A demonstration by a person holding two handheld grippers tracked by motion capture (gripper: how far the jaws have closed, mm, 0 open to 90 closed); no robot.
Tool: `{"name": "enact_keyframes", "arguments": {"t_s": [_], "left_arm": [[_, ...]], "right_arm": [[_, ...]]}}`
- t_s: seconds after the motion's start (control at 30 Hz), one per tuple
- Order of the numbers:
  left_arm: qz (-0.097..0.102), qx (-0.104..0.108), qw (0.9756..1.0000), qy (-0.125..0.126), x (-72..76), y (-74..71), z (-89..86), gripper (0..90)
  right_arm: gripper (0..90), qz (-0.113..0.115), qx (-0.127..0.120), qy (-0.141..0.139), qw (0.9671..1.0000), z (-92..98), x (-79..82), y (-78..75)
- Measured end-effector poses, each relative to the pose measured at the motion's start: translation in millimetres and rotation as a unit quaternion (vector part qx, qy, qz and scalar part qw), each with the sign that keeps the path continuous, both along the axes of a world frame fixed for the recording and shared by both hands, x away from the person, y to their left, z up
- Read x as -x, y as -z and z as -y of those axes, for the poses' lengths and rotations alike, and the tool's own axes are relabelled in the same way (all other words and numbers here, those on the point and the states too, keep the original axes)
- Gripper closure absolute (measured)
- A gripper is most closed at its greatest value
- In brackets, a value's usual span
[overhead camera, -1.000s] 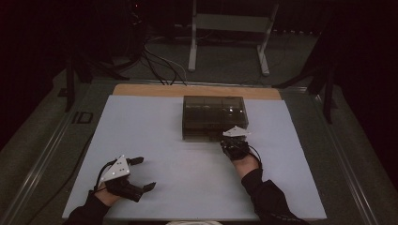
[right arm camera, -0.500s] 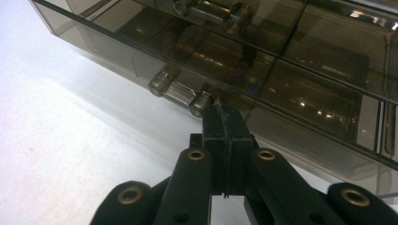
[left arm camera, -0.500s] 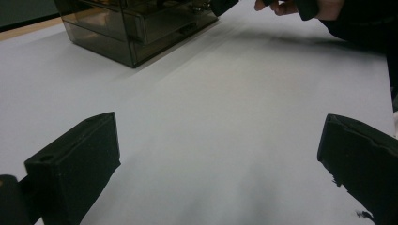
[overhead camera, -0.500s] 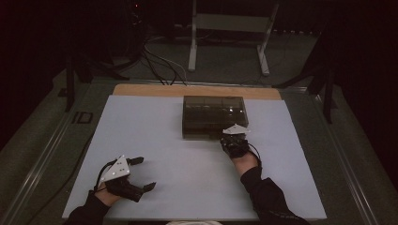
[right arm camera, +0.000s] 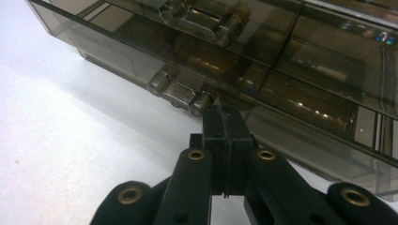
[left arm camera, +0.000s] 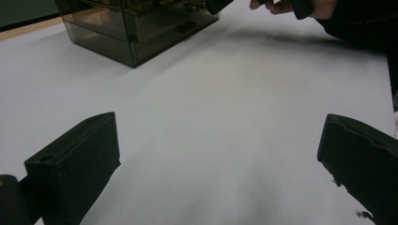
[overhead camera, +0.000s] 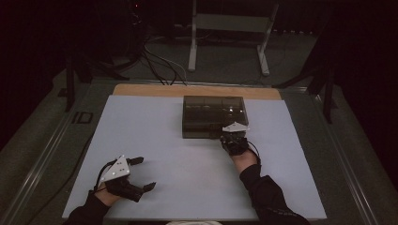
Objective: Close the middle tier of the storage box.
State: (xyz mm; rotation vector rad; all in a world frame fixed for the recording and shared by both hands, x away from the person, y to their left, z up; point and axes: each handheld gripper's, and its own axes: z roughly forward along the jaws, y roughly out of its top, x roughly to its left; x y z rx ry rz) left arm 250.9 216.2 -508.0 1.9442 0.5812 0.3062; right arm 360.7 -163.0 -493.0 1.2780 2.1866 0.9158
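**Closed right gripper set at the front of a smoked drawer box**

A table [overhead camera: 56, 154] was seen covered by a large white mat [overhead camera: 187, 159], with a strip of bare wood [overhead camera: 141, 89] left showing along the far edge. On the far half of the mat, slightly right of centre, a dark translucent drawer box [overhead camera: 214, 116] was placed, its drawer fronts turned toward the person.

The right gripper [overhead camera: 234, 140] was held at the box's near right corner. Its jaws were seen pressed together with nothing between them, their tips just beside the right end of the lower drawer handle [right arm camera: 181, 91]; whether that handle was actually touched could not be told. A second handle [right arm camera: 201, 21] was visible on the drawer above.

The left gripper [overhead camera: 142, 173] was rested low on the near left part of the mat, well apart from the box. Its jaws were spread wide, and only bare mat was seen between them.
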Motion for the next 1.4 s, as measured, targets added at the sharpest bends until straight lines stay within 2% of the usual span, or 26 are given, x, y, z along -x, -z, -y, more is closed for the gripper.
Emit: {"name": "enact_keyframes", "arguments": {"t_s": [0.6,1.4], "left_arm": [[0.000,0.000,1.0000,0.000,0.1,0.0,-0.2,0.8],[-0.001,0.001,1.0000,0.000,-0.4,0.4,-0.8,0.8]], "right_arm": [[90.0,-0.003,-0.001,0.004,1.0000,-0.2,-8.5,0.4],[90.0,-0.012,0.001,0.007,0.9999,-5.9,-17.5,9.1]]}}
